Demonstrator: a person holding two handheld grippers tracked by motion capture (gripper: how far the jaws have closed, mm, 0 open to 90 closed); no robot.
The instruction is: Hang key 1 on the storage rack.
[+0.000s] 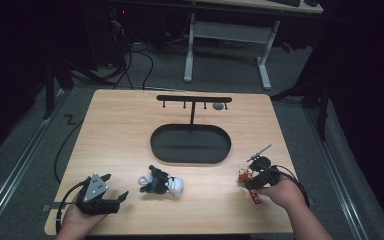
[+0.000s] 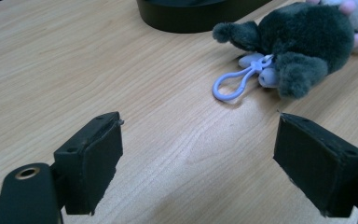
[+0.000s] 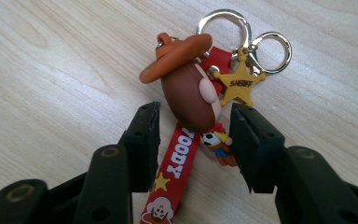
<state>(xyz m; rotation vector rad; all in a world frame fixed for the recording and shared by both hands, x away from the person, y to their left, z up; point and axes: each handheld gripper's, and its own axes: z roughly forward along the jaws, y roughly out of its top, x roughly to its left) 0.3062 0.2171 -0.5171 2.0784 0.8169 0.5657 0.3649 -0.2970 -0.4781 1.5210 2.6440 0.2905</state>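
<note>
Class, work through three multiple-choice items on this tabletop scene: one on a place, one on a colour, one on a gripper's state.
1. Where does the plush toy keychain lie?
A. in the black tray
B. on the table, nearer the person than the black oval tray
C. hung on the hook stand

2. What colour is its clip loop?
A. red
B. green
C. pale blue

3. How is the left gripper?
A. open, empty
B. shut on the plush
C. shut on the stand

Answers: 1 B, it rests on bare wood; 2 C, the left gripper view shows it; 3 A, jaws wide apart.
</note>
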